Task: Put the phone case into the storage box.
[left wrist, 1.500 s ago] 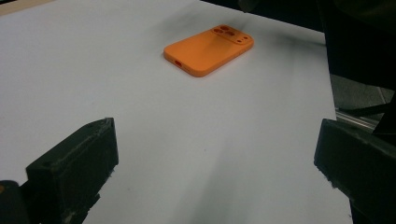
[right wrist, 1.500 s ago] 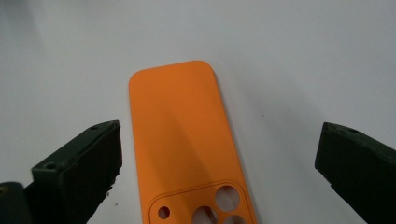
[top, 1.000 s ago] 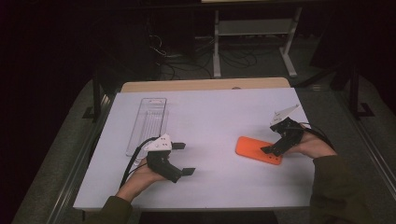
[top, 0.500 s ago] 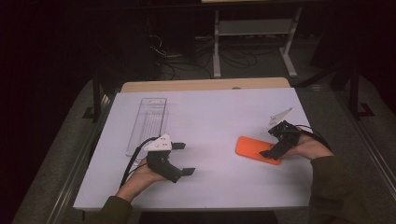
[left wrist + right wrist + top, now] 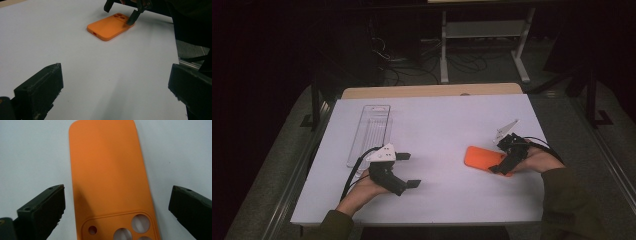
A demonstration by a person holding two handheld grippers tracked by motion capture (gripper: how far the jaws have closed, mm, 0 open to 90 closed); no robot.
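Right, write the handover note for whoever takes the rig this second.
Right gripper: open, jaws either side of the camera-hole end of the orange phone case, not closed on it.
Left gripper: open, holding nothing, low over the white table at front left.
The case lies flat, back side up, at right of centre. A clear plastic tray lies at back left, apparently empty.
Done: right gripper lined up on the case.
Left: probably close, then lift; the destination can't be told.

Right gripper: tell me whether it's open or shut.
Open: the right gripper has its jaws spread wide either side of the orange case.
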